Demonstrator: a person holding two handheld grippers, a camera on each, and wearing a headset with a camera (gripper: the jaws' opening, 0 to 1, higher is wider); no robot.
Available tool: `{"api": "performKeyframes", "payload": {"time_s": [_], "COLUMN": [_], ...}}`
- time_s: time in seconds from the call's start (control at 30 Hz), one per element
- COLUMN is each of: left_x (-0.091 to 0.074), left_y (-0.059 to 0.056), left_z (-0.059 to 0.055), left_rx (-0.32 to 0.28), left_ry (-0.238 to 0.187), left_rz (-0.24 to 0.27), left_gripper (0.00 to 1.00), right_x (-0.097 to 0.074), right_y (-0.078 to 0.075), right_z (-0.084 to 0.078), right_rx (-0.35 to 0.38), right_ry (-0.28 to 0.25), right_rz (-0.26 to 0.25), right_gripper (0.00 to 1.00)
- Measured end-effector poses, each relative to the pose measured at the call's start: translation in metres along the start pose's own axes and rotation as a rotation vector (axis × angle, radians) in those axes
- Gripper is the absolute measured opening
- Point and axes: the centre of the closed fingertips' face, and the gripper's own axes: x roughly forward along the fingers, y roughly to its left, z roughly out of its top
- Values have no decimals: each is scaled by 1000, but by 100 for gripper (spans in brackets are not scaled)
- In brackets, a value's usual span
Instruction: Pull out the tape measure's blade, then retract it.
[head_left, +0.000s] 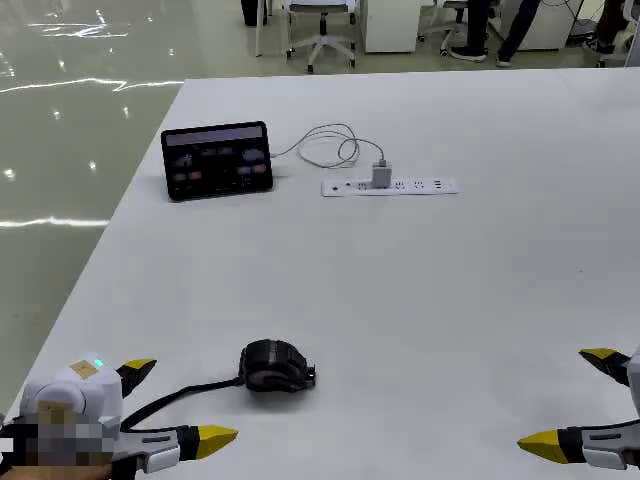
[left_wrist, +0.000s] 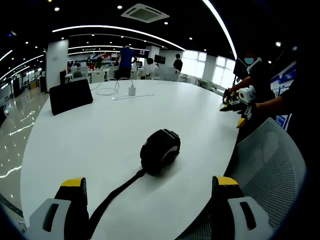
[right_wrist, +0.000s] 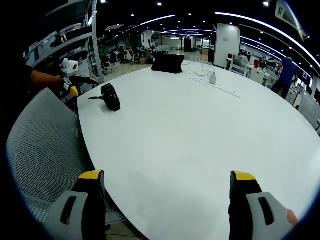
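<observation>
A black tape measure (head_left: 275, 366) lies on the white table (head_left: 400, 280) near its front edge, its black strap trailing left toward my left gripper. In the left gripper view the tape measure (left_wrist: 160, 149) sits just ahead of the yellow-tipped jaws. My left gripper (head_left: 180, 405) is open at the front left, a little apart from the case. My right gripper (head_left: 580, 400) is open at the front right, far from the tape measure (right_wrist: 110, 96), with nothing between its jaws. The blade is not pulled out.
A dark tablet (head_left: 217, 160) stands at the back left. A white power strip (head_left: 390, 186) with a charger and coiled cable lies beside it. A grey mesh chair (right_wrist: 45, 150) is at the table's near edge. Office chairs and people stand beyond the table.
</observation>
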Motion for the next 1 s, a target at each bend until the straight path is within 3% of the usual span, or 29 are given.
{"api": "performKeyframes", "payload": {"time_s": [0.57,0.63,0.73,1.0], "left_x": [0,1,1,-1], "left_y": [0,6,10,12], "left_z": [1,5,4,-1], "left_rx": [-9,21,3,10], "left_ry": [8,-24,-31,4], "left_rz": [-10,11,6,22], "left_gripper": [100,100,100,100], "right_x": [-5,-5,-4,-1], "right_y": [1,1,2,4], "right_z": [-6,-6,-5,-5], "right_rx": [8,8,2,3], "right_ry": [1,0,-3,-15], "right_rz": [-3,-5,-5,9], "right_gripper": [100,100,100,100]}}
